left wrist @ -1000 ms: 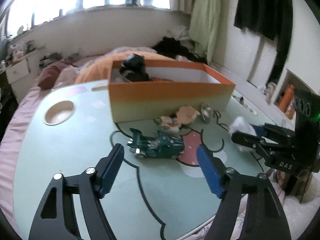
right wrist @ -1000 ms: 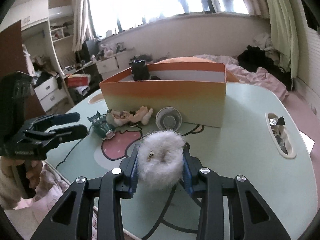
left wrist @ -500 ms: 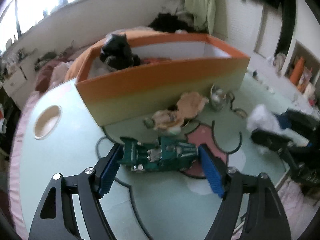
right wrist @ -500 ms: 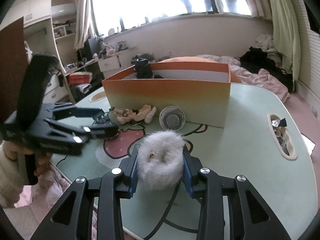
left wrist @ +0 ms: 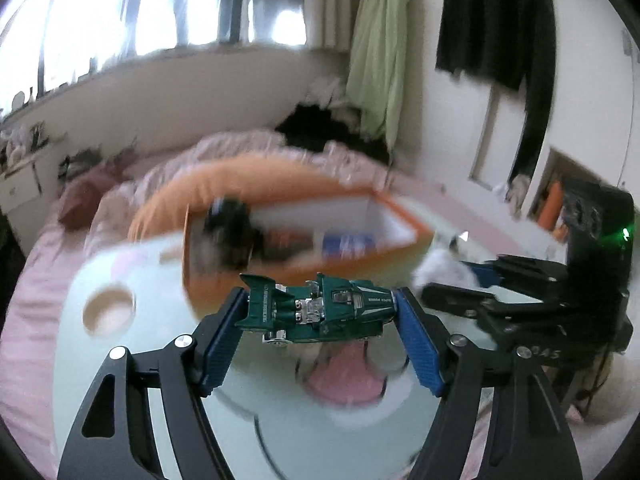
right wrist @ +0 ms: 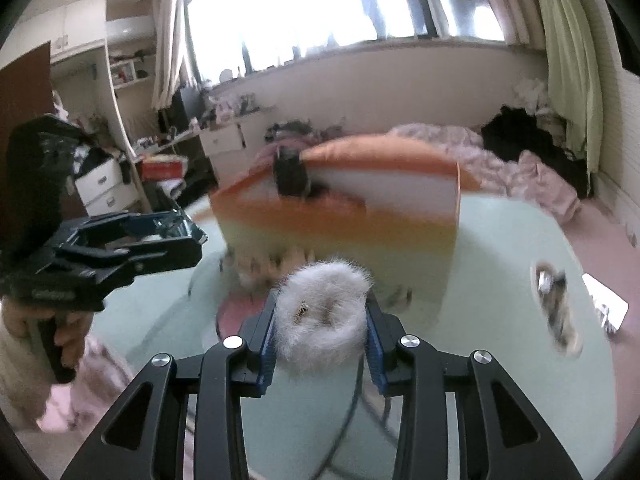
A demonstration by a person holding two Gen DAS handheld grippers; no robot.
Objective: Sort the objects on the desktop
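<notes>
A green toy car hangs crosswise above the pale green table, and my left gripper is closing on it, blue pads pressing both of its ends. My right gripper is shut on a white fluffy ring, held over the table in front of the orange box. The left wrist view has the open box just beyond the car, and the right gripper with the fluffy ring at the right. In the right wrist view the left gripper is at the left, in a person's hand.
Inside the box lie a black object and something blue. The table has a round recess at the left and another recess holding small bits at the right. Blurred small items lie before the box. A bed with pink bedding is behind.
My left gripper came down around the green car, gripped it and lifted it off the table. My right gripper rose a little with the fluffy ring still in it.
</notes>
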